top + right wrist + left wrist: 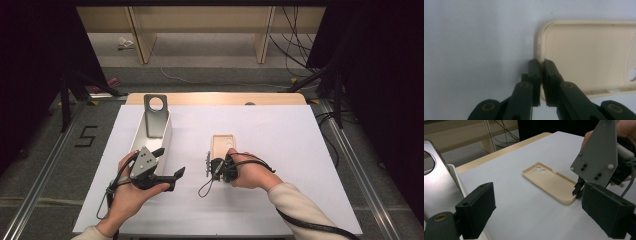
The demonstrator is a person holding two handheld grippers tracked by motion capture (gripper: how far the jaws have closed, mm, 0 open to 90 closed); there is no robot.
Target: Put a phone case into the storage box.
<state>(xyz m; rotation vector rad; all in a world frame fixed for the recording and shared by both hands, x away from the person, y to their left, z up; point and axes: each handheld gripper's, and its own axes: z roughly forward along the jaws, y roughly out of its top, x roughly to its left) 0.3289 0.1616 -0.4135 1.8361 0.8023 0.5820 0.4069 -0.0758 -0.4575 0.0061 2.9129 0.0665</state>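
One thin rim of the phone case [586, 57] was pinched by the right gripper [540, 75]; case looked light, flexy, likely to sag when lifted.

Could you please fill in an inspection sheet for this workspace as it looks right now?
Surface: white table top, with a wooden edge at the far side.
Job's things: beige phone case lying flat, open side up, camera holes at its far end.
Clutter: white bin at the left, with a grey metal plate with a round hole standing in it.
Grippers: right hand-held gripper shut on the near rim of the phone case; left hand-held gripper open, holding nothing, beside the bin.
Cables: one trails from each gripper; more lie on the floor behind the table.
Surroundings: wooden shelving behind, dark stands at both sides, a 5 marked on the floor.
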